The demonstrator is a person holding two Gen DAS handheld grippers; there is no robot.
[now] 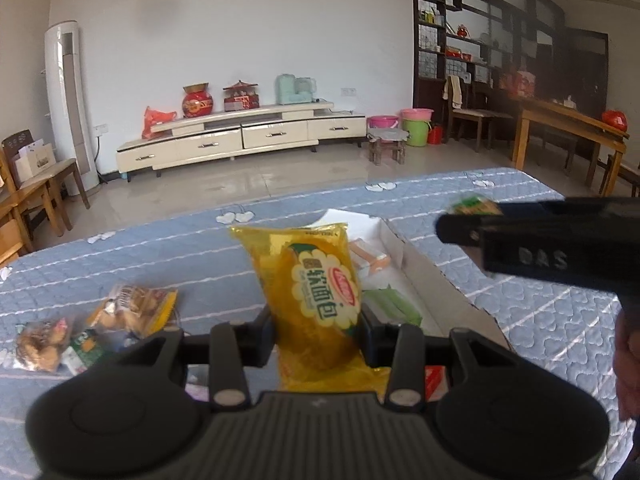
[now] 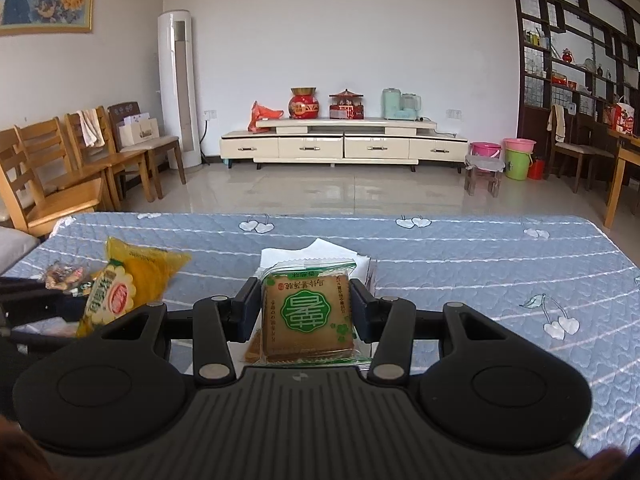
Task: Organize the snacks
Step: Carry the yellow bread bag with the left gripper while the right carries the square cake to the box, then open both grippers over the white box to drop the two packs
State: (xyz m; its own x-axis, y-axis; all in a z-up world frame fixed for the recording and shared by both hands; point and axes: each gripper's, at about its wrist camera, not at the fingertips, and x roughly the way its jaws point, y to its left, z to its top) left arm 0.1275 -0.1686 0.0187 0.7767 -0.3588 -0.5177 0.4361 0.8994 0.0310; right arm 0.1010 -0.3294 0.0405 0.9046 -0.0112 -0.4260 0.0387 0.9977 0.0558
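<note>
My left gripper (image 1: 318,322) is shut on a yellow bread packet (image 1: 316,280), which stands upright between its pads above the blue quilted table. Behind the packet lies an open white cardboard box (image 1: 404,252) with orange and green snack packs inside. My right gripper (image 2: 305,304) is shut on a clear packet of square biscuits with a green label (image 2: 308,312). In the left wrist view the right gripper (image 1: 452,224) reaches in from the right over the box. The yellow bread packet (image 2: 120,284) also shows at the left of the right wrist view.
Loose snack packets (image 1: 132,304) lie on the blue quilted table cover (image 1: 540,320) at the left, and a red pack (image 1: 434,378) peeks out under the left gripper. The white box (image 2: 320,254) lies ahead of the right gripper. Wooden chairs (image 2: 60,168) stand beyond the table's left edge.
</note>
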